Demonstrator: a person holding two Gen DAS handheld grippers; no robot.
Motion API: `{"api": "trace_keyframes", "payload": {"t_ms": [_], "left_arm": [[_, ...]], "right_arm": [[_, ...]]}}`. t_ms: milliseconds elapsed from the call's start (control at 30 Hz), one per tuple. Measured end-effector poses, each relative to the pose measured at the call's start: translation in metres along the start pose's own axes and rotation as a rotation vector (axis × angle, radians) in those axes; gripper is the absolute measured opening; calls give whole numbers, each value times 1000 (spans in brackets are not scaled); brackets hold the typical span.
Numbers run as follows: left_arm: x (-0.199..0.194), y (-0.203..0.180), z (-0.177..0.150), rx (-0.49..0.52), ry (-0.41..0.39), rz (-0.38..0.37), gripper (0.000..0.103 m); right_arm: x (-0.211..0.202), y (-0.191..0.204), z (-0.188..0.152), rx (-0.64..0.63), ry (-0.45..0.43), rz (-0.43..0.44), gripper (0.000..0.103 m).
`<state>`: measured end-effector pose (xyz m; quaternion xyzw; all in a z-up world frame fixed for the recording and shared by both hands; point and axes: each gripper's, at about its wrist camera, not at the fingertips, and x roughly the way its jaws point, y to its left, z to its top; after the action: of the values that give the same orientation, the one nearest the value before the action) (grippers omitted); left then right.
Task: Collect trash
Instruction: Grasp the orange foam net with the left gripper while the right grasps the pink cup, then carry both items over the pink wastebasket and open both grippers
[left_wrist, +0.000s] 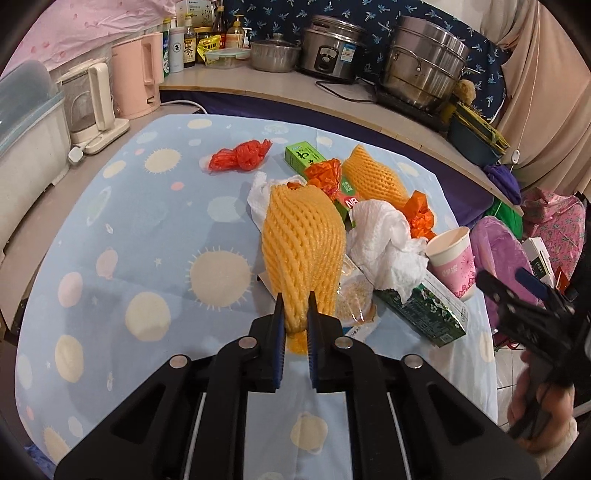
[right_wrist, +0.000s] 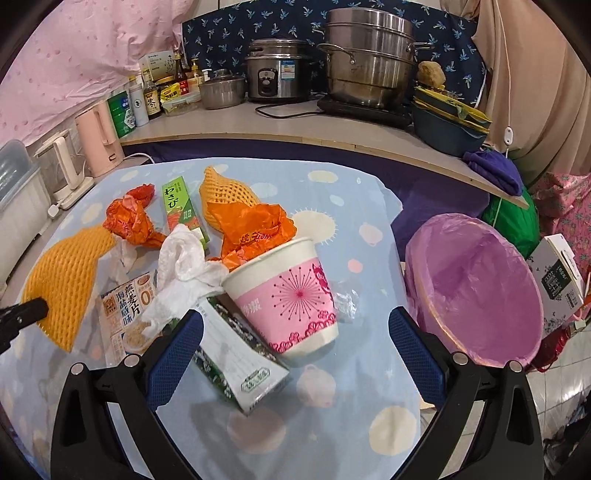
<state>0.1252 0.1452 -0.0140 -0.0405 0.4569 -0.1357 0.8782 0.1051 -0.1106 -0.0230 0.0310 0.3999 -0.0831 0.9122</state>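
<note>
Left hand-held gripper (left_wrist: 295, 314) is clamped on the foam net (left_wrist: 303, 240), long axis running straight ahead. Right hand-held gripper (right_wrist: 295, 332), jaws wide apart, faces the paper cup (right_wrist: 284, 295); bin (right_wrist: 476, 288) is to its right.

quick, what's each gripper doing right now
left gripper: shut on the foam fruit net.
right gripper: open, holding nothing, paper cup ahead.

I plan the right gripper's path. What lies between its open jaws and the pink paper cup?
In the right wrist view, the right gripper already faces the paper cup; only a green-white carton lies partly between, at the left jaw.
</note>
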Motion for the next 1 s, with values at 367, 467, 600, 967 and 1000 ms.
{"api": "trace_keyframes", "payload": {"t_ms": [367,467,600,967,1000], "left_arm": [[17,-6,-7,4,44,-5,9],[20,-7,-7,6,50,-4,9],[18,-8,-7,11,47,8,9],[-25,-15,-6,25,-17,-12,9],[-31,-17,-5,28,-25,-19,9]], "right_arm": [[67,-9,17,-52,96,99,95],[76,-10,16,-47,114,121,95],[80,-10,14,-34,133,146,65],[25,-34,19,49,41,145,52],[20,-37,19,58,35,147,52]]}}
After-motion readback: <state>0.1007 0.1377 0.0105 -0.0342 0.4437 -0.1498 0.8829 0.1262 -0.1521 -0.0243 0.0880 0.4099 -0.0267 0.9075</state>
